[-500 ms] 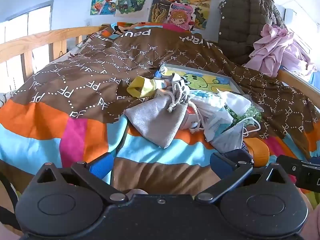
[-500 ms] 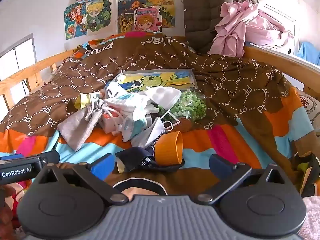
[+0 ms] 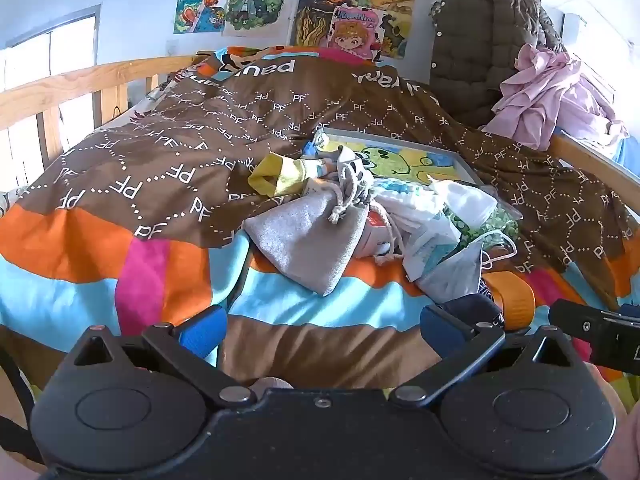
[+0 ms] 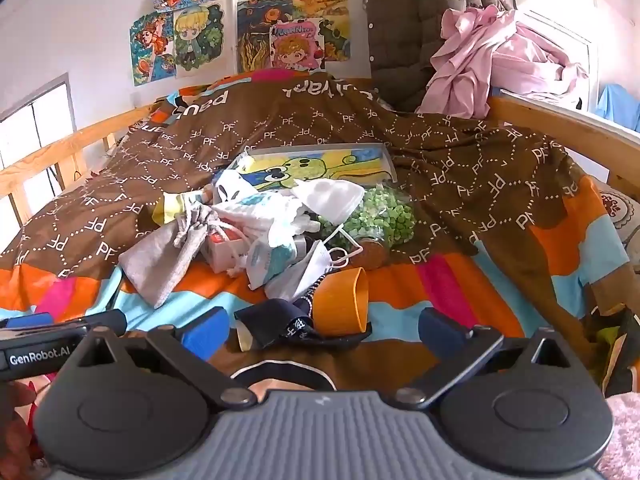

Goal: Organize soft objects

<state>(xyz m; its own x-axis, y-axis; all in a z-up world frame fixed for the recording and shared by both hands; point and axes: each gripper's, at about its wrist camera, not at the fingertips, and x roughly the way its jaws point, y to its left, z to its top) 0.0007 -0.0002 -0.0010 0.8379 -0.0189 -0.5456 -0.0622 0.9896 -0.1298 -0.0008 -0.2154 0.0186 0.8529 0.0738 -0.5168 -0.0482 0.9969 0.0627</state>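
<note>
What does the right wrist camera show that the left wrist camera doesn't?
Only the right wrist view shows the orange cup's open mouth and the dark cloth lying in front of it. Only the left wrist view shows the yellow cuff clearly. Both show the grey drawstring pouch, the face mask, and open, empty grippers: left, right.

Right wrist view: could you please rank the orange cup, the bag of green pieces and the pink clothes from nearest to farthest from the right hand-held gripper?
From the right hand-held gripper:
1. Orange cup, just ahead, on its side.
2. Bag of green pieces, mid-bed, in the pile.
3. Pink clothes, far right, on the rail.
</note>
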